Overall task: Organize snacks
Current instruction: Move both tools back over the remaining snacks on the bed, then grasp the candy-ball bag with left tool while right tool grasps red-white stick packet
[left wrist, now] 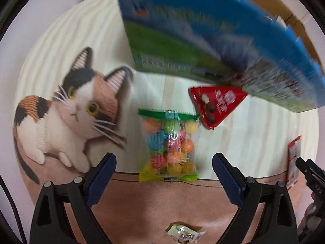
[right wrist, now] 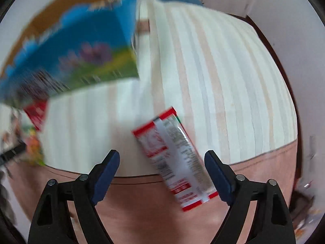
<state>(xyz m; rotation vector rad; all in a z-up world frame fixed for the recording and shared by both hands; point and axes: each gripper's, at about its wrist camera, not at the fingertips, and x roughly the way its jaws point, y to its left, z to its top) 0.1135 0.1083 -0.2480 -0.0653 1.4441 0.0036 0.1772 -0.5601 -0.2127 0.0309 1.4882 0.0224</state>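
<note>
A clear bag of coloured candy balls (left wrist: pixel 169 147) with a green top lies on the cat-print cloth, between the fingers of my open left gripper (left wrist: pixel 163 169). A red triangular chocolate packet (left wrist: pixel 215 104) lies just beyond it, partly under a blue and green box (left wrist: pixel 203 32). My right gripper (right wrist: pixel 162 169) is open, its fingers on either side of a red and white sachet (right wrist: pixel 176 162) lying flat. The box (right wrist: pixel 77 52), the red packet (right wrist: pixel 37 112) and the candy bag (right wrist: pixel 33 149) show blurred at the left of the right wrist view.
The cloth (left wrist: pixel 67 109) shows a calico cat and a pink band along its near edge. A small wrapped sweet (left wrist: pixel 183 233) lies on the pink band under my left gripper. The sachet (left wrist: pixel 293 162) and the right gripper's tip (left wrist: pixel 308 170) show at the right edge.
</note>
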